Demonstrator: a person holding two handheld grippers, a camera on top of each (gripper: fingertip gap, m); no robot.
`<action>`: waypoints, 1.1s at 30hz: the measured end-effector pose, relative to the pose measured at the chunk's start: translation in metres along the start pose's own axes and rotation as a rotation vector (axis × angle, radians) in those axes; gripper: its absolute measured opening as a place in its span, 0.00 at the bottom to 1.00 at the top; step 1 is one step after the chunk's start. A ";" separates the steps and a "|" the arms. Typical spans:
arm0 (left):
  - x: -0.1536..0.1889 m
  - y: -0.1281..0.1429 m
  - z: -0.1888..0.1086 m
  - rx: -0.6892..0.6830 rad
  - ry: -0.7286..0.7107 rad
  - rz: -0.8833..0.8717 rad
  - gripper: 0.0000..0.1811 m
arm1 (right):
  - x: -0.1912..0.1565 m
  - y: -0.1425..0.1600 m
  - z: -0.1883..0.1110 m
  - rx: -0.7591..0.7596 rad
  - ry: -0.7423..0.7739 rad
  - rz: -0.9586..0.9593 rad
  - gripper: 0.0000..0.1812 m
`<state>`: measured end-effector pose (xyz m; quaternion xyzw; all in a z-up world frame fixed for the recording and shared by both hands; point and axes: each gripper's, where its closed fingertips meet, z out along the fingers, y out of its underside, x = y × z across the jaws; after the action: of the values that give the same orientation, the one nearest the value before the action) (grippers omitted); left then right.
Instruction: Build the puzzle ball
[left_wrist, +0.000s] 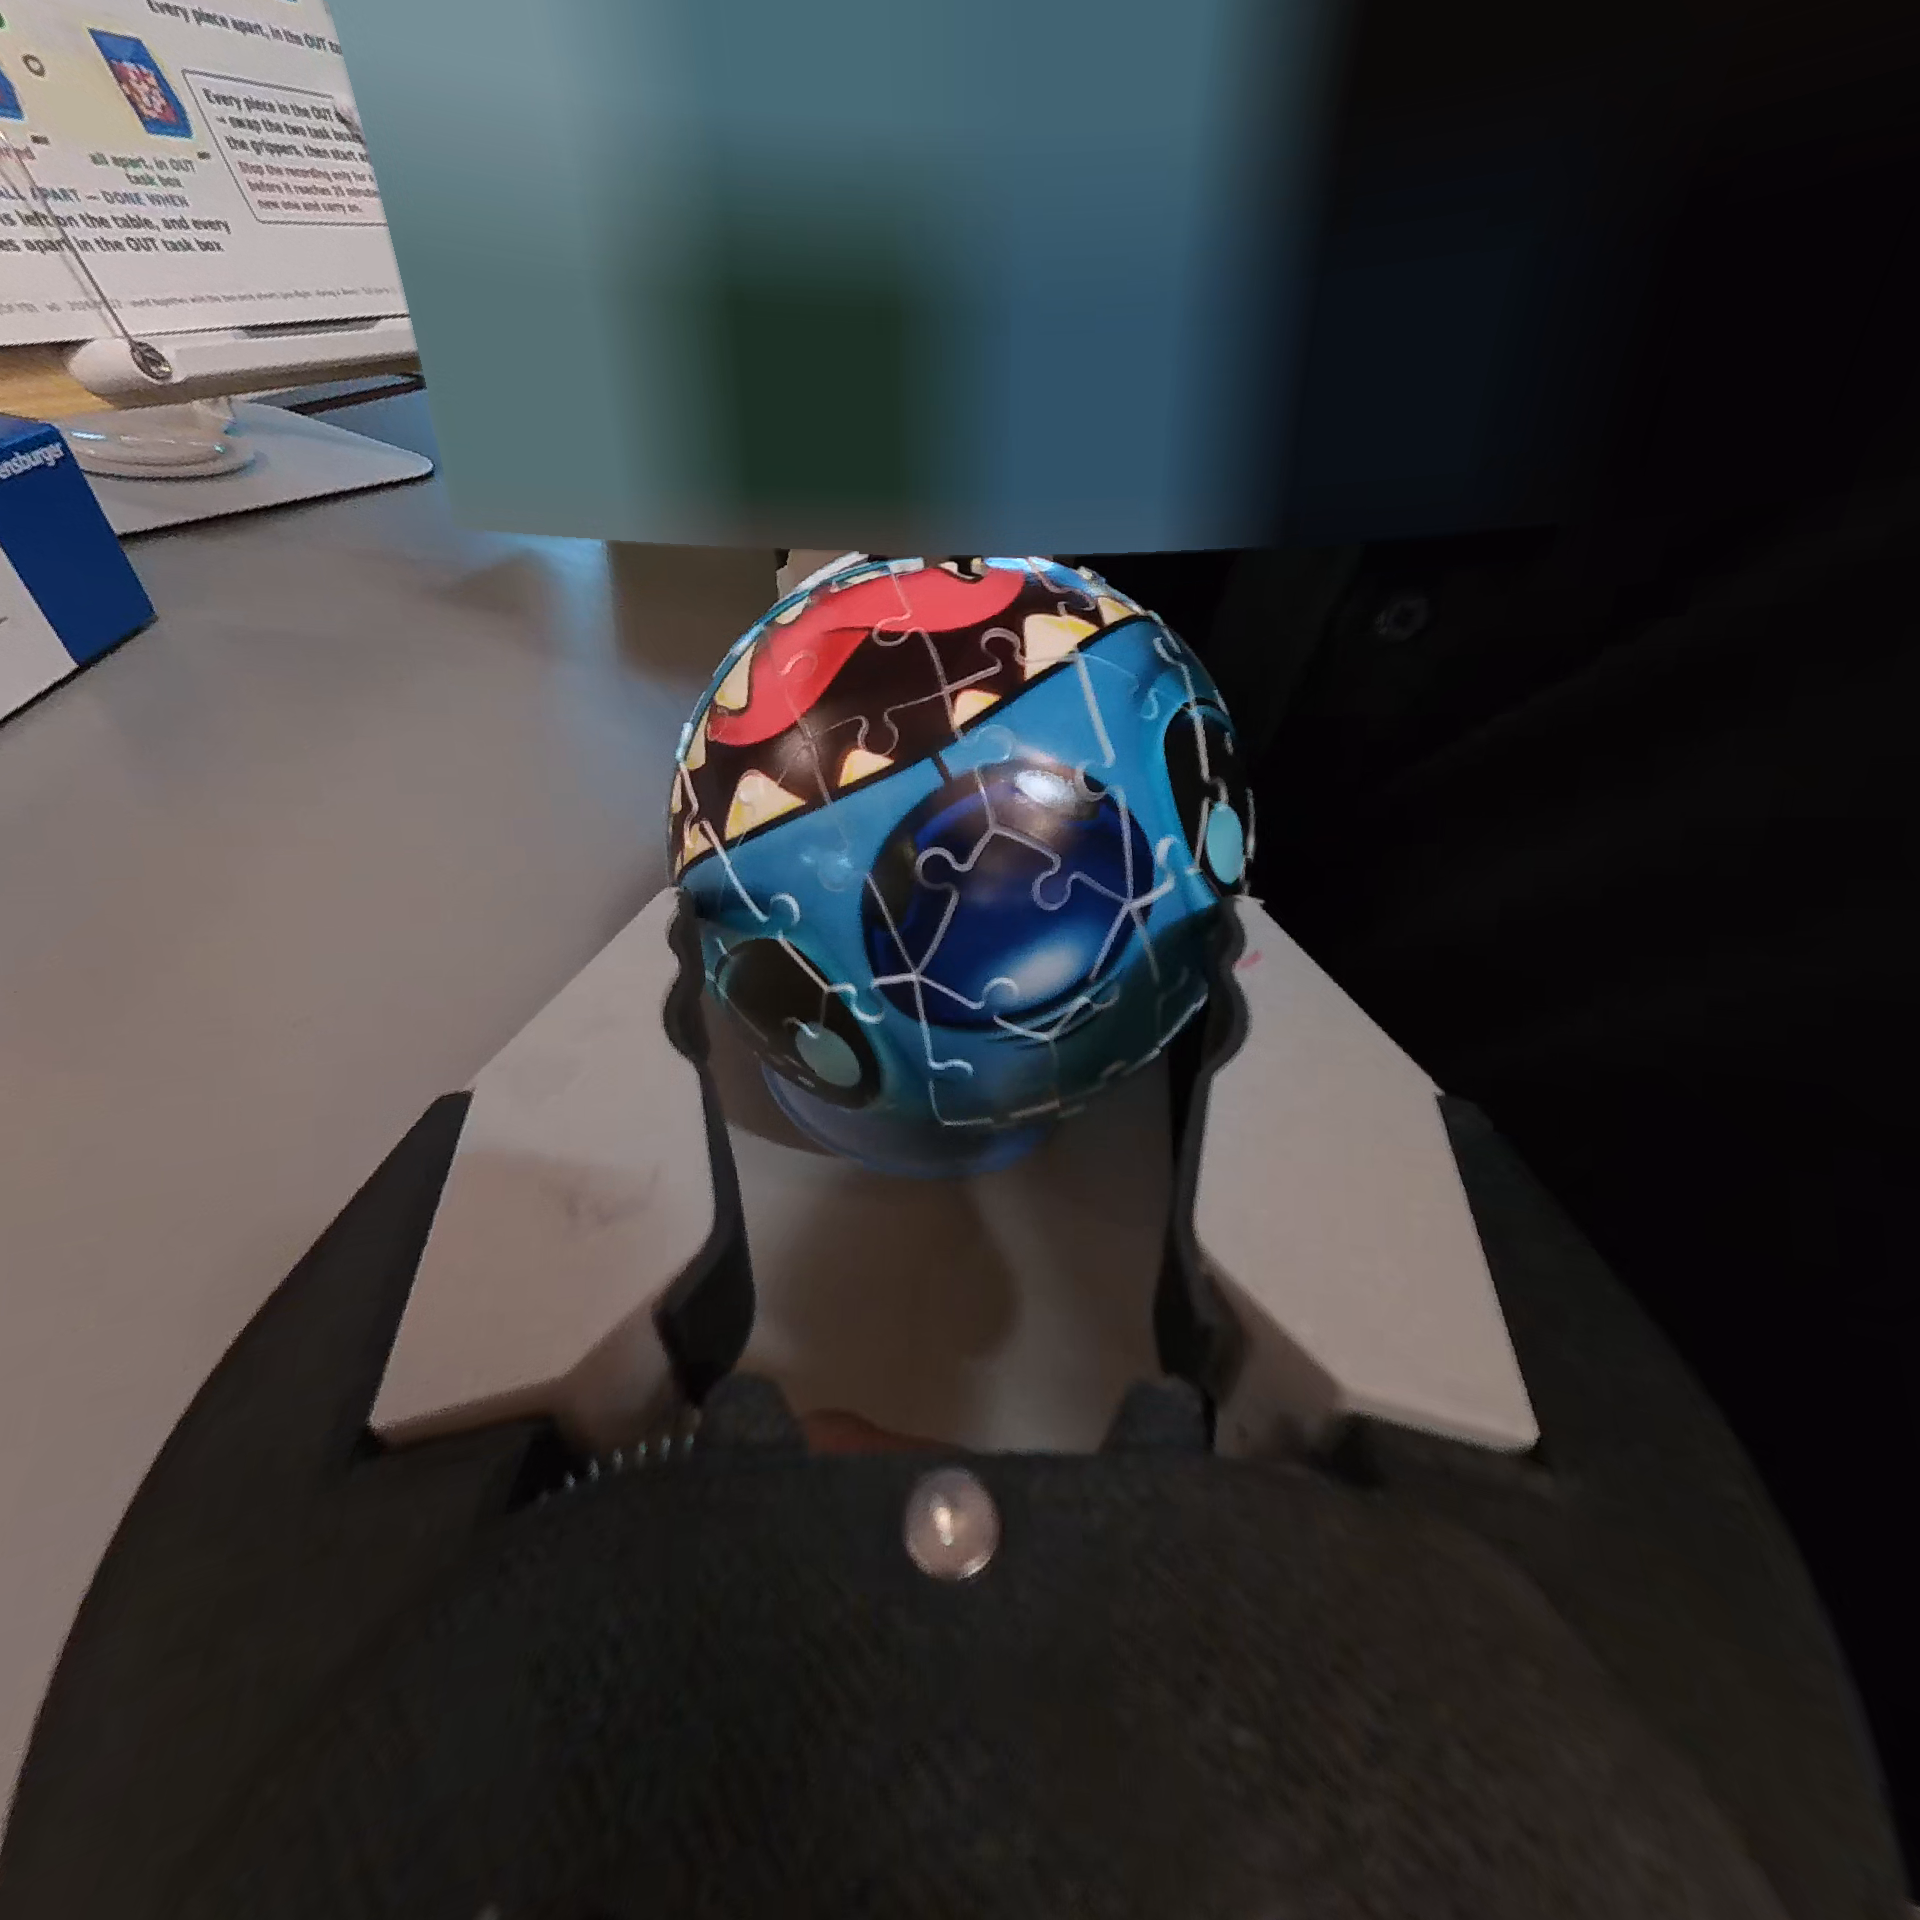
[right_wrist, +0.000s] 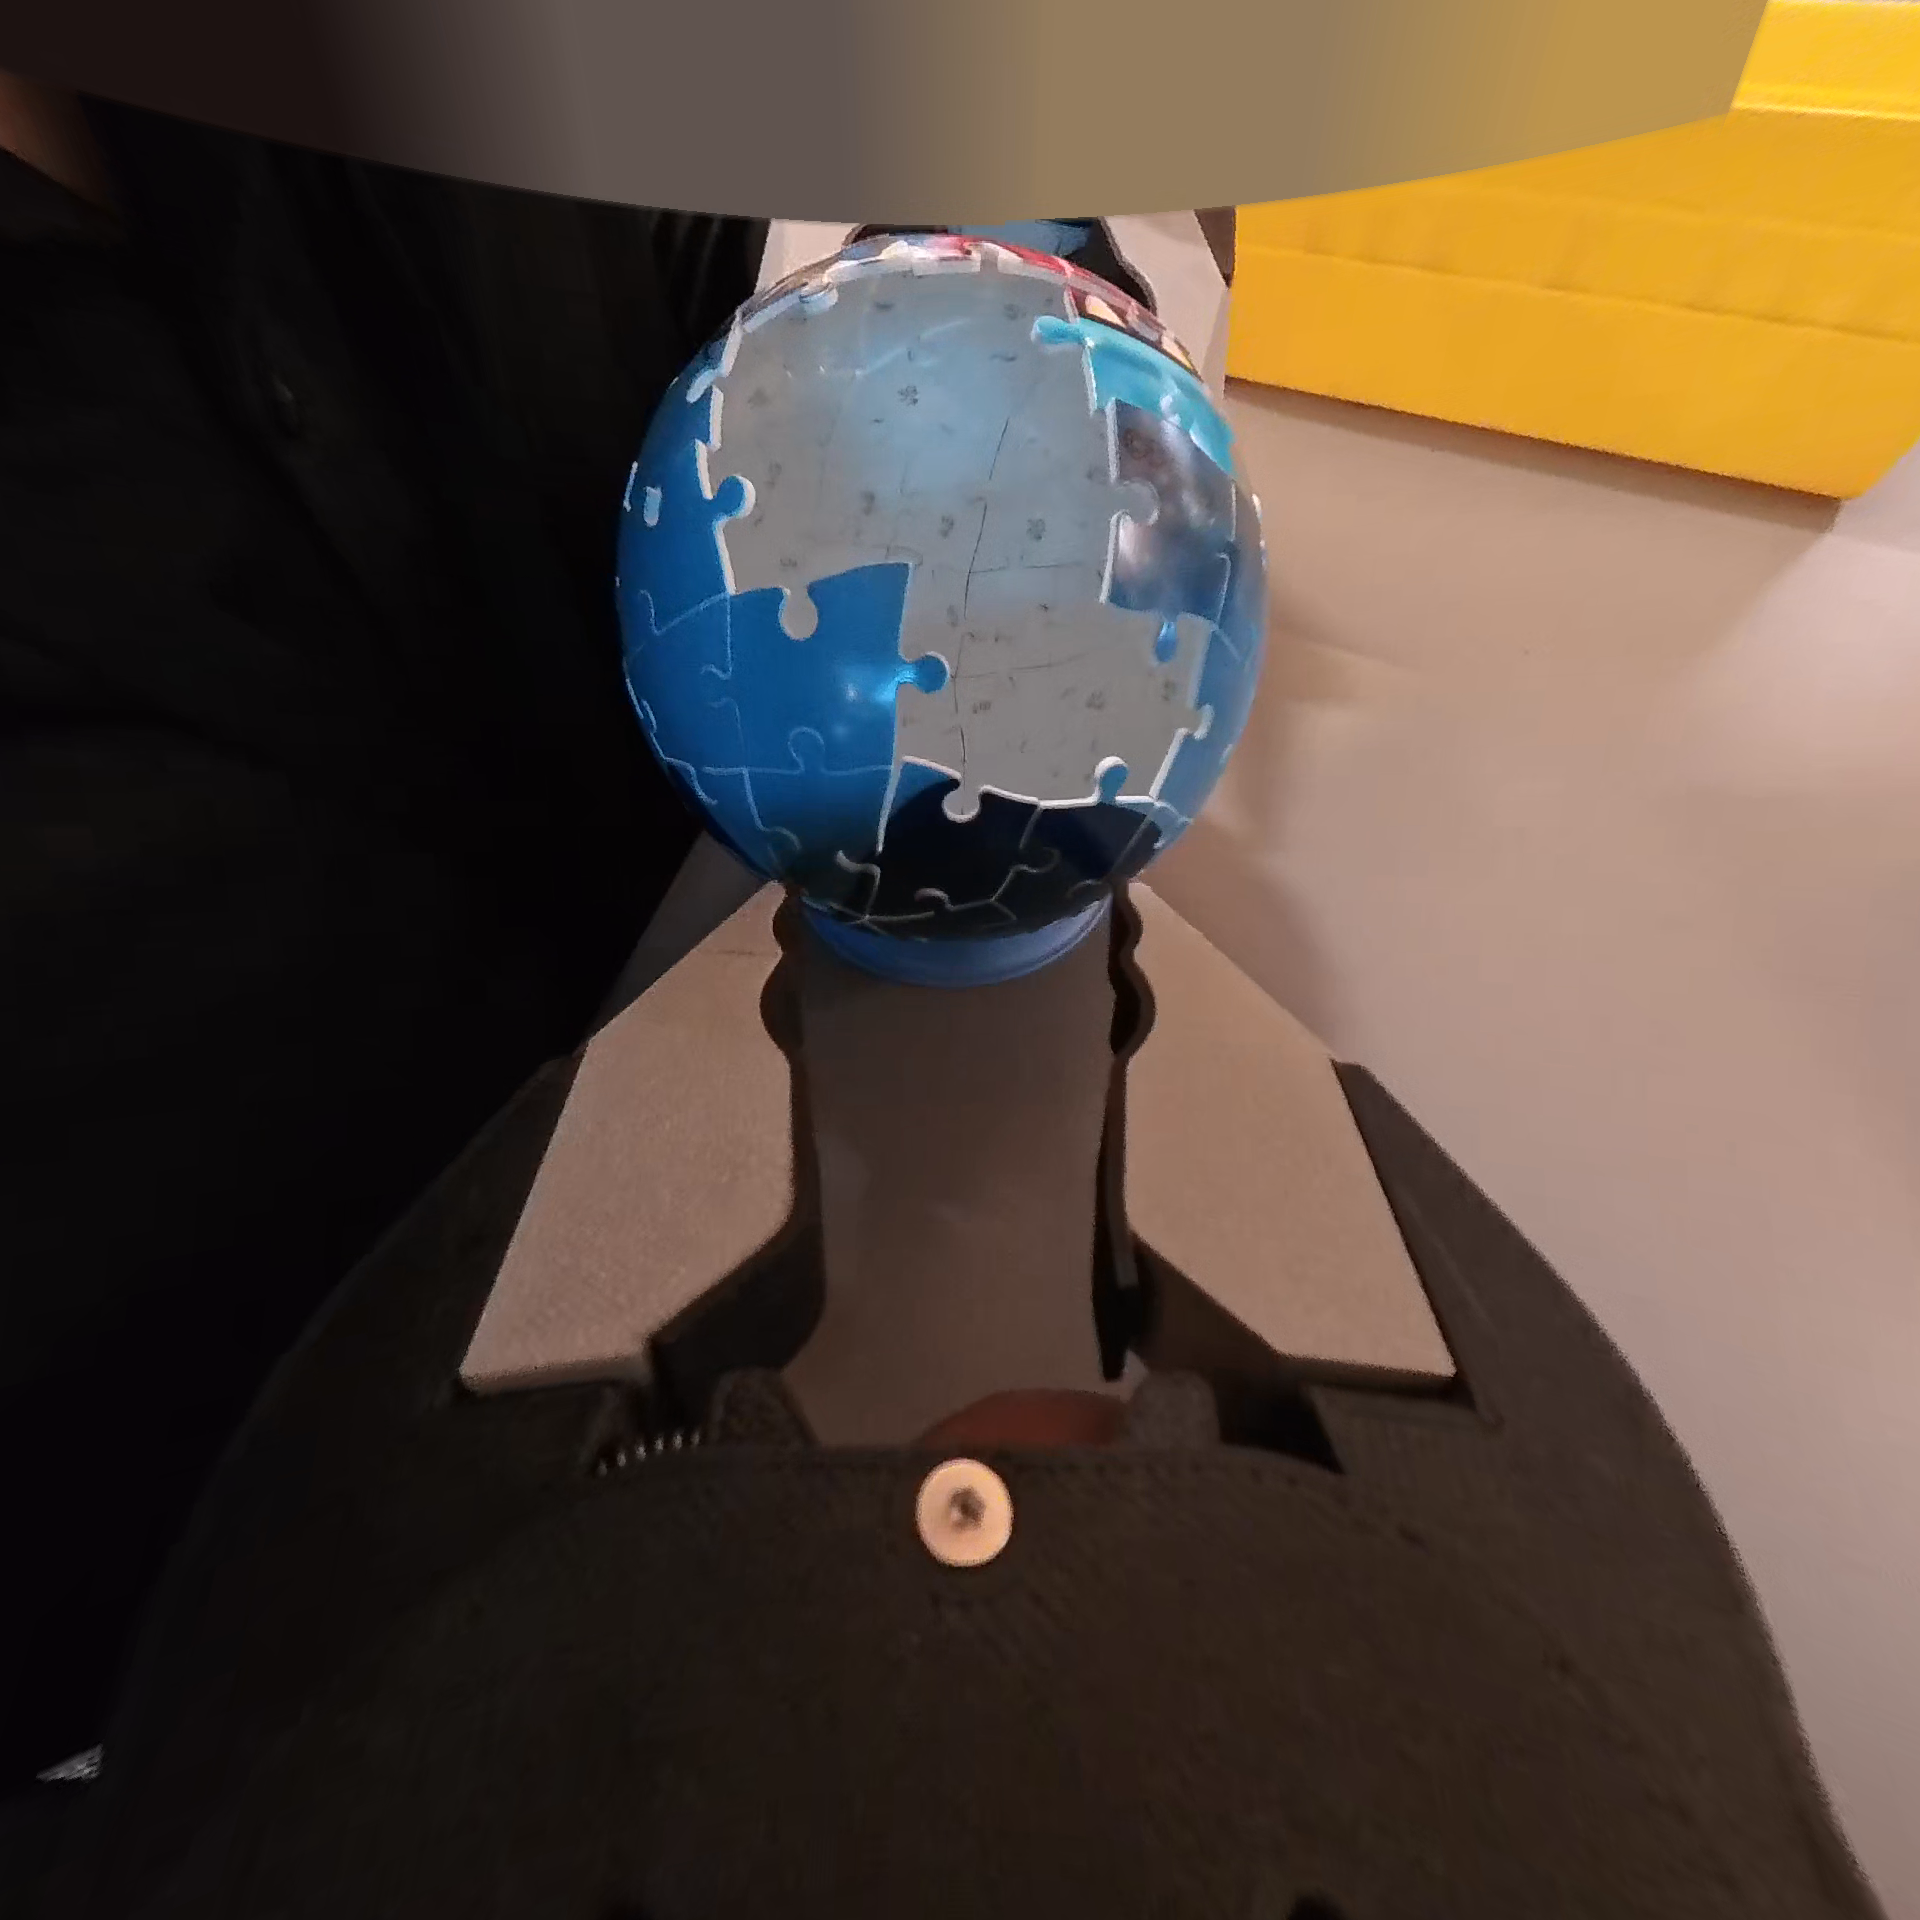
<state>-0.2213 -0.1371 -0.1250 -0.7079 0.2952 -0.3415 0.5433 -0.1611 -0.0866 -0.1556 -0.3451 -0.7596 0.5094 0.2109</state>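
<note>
**Puzzle ball held between two hand-held grippers, one face still unfinished**

The puzzle ball (left_wrist: 961, 862) sat on a small blue ring stand (left_wrist: 894, 1138) on the grey bench (left_wrist: 312, 779), with a hand-held gripper on each side of it. Being round, it showed no long axis. Toward the left wrist view it turned a finished printed face: a dark blue glossy oval low in the middle, a red shape ringed with cream teeth tilted toward the upper left, and a black oval at each side.

The left hand-held gripper (left_wrist: 956, 956) had its fingers (left_wrist: 691, 997) spread and pressed to the ball's lower flanks, clamped on it. The right hand-held gripper (right_wrist: 951, 920) stood apart at the foot of the ball; whether its tips touched the stand I could not tell.

The right wrist view showed the puzzle ball (right_wrist: 940, 582) from the opposite side, where a large gap in the blue shell exposed the pale grey backs of the far pieces, marked with small figures too faint to read.

A blue and white box (left_wrist: 57, 561) bearing a brand name lay at the bench's left, before a printed instruction sheet (left_wrist: 187, 156) on a white holder. A yellow bin (right_wrist: 1610, 312) stood behind.
</note>
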 end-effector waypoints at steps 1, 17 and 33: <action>0.000 0.000 0.000 0.003 -0.001 0.000 0.53 | 0.000 0.000 0.000 0.004 -0.005 0.000 0.31; 0.007 -0.007 -0.002 0.013 0.002 0.004 0.52 | 0.001 0.000 -0.005 0.029 -0.018 0.014 0.38; 0.005 0.013 0.013 -0.118 -0.106 -0.016 0.60 | -0.006 -0.003 0.022 -0.018 -0.033 0.005 0.56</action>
<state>-0.2083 -0.1361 -0.1388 -0.7580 0.2800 -0.2899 0.5128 -0.1730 -0.1057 -0.1610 -0.3402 -0.7668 0.5086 0.1940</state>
